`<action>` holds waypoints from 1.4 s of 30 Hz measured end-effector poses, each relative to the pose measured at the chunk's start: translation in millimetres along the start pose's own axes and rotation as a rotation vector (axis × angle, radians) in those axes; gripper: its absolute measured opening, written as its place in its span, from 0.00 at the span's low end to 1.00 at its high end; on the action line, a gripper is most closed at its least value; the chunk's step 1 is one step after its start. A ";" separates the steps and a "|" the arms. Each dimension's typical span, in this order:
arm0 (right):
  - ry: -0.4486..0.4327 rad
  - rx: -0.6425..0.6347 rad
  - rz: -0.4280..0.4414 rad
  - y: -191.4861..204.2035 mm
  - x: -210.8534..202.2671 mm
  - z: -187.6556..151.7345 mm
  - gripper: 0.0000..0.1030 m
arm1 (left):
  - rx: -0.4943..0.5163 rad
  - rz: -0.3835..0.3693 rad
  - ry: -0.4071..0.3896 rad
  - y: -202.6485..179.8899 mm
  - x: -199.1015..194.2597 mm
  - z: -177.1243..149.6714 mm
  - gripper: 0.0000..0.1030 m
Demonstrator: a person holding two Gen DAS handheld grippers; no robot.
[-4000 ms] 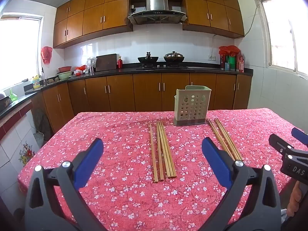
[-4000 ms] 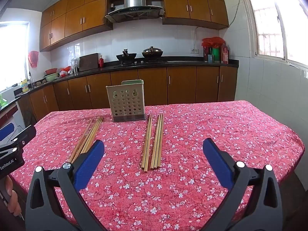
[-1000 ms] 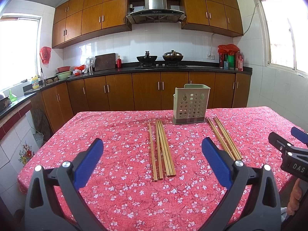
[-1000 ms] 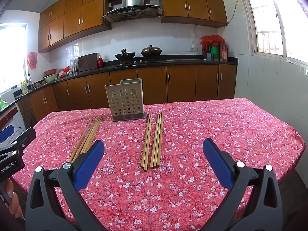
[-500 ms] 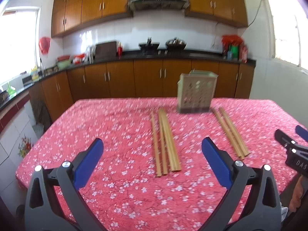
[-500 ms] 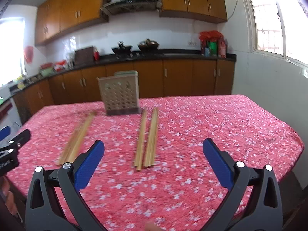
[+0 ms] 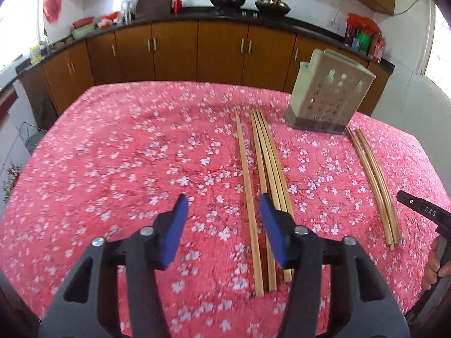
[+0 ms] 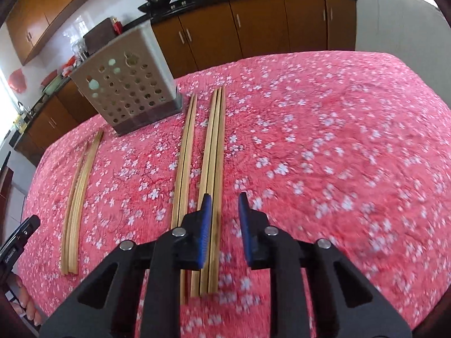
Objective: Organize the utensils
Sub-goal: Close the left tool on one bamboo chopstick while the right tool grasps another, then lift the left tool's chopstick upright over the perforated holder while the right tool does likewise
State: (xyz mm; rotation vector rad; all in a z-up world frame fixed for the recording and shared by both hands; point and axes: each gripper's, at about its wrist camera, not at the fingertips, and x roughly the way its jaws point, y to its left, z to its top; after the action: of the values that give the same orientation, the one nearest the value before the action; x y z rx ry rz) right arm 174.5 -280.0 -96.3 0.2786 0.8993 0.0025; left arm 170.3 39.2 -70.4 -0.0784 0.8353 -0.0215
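Two bundles of wooden chopsticks lie on the red floral tablecloth. The left bundle (image 7: 263,166) lies in front of my left gripper (image 7: 222,205), which is open, partly narrowed, above the near end of one chopstick. The right bundle (image 8: 212,146) lies under my right gripper (image 8: 224,207), which is open with a narrow gap, empty. The same bundle shows at the right of the left wrist view (image 7: 372,174). A grey perforated utensil holder (image 7: 327,101) stands upright beyond the chopsticks, also in the right wrist view (image 8: 126,84).
The table's far edge (image 7: 183,83) faces brown kitchen cabinets (image 7: 174,50). The other gripper and the holding hand show at the right edge (image 7: 422,211) and at the left edge of the right wrist view (image 8: 17,239).
Both grippers have tilted down and moved forward toward the chopsticks. Both jaws have narrowed from wide open to a small gap.
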 end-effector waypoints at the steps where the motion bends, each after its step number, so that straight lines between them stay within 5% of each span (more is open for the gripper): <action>1: 0.011 -0.012 -0.004 2.6 3.6 -0.2 0.15 | 0.005 -0.010 0.014 -1.8 6.0 1.8 0.44; 10: 0.006 -0.056 -0.120 1.1 15.7 3.8 0.08 | 0.049 -0.049 0.066 -15.3 29.9 8.2 0.28; 22: -0.014 -0.055 -0.127 -5.6 16.2 5.1 0.08 | 0.067 -0.054 0.133 -22.3 55.2 8.8 0.09; 32: -0.043 -0.082 -0.167 -22.4 24.4 21.4 0.08 | 0.080 0.016 0.075 -3.4 84.2 36.3 0.08; 42: -0.069 -0.049 -0.158 -32.3 22.1 19.5 0.08 | 0.049 -0.034 0.060 9.2 76.0 24.6 0.09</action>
State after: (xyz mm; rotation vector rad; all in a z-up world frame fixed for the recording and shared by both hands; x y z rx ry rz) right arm 199.7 -313.1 -109.7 0.1607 0.8492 -0.1301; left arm 239.5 46.1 -110.9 -0.0459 0.8933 -0.0769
